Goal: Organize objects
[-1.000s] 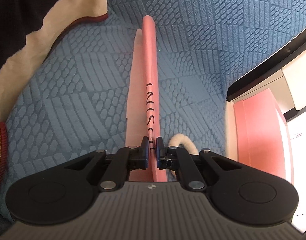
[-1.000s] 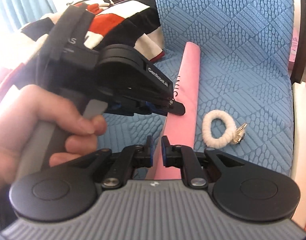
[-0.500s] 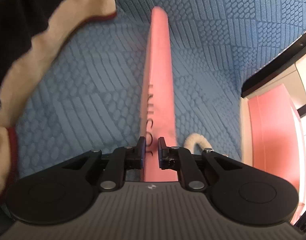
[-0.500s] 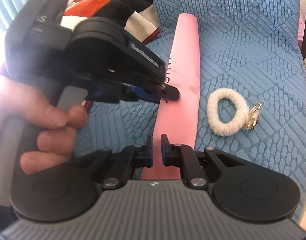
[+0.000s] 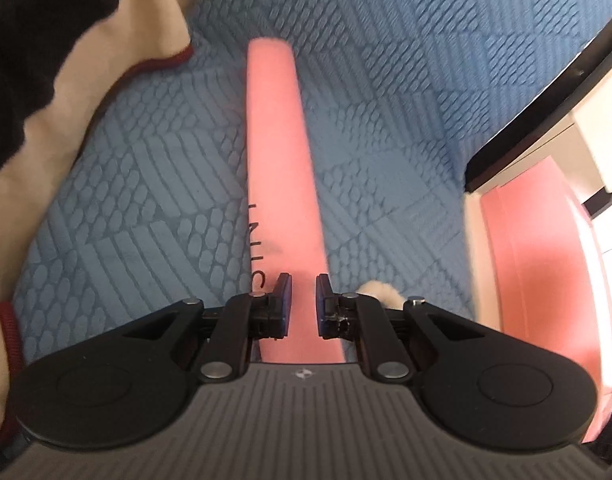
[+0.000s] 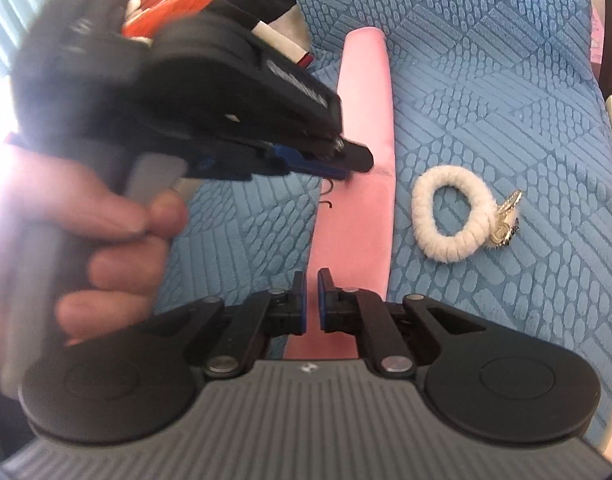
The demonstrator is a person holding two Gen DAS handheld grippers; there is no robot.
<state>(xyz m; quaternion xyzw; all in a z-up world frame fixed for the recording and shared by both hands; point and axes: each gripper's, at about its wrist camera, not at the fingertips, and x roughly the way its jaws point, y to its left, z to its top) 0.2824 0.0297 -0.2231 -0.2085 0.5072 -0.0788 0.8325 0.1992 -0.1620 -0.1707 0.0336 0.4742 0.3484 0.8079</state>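
A long pink case (image 5: 282, 160) with black lettering lies flat on the blue quilted bedspread (image 5: 385, 80). My left gripper (image 5: 304, 300) sits over its near half with a small gap between the jaws. The pink surface fills that gap and the pads do not press on it. In the right wrist view the same case (image 6: 361, 100) runs away from me, and the left gripper (image 6: 345, 164), held by a hand (image 6: 106, 232), touches its left side. My right gripper (image 6: 311, 300) hovers over the case's near end, its jaws closing to a thin slit.
A white braided loop (image 6: 449, 216) with a small metal charm (image 6: 505, 220) lies just right of the case. A black, cream and red blanket (image 5: 66, 60) is bunched at the left. A dark frame (image 5: 545, 100) and a pink panel (image 5: 533, 260) border the bedspread on the right.
The case was pinched on its thin edge by the left gripper. It has dropped flat, and the left jaws have parted slightly. The right gripper sank a little and narrowed its gap.
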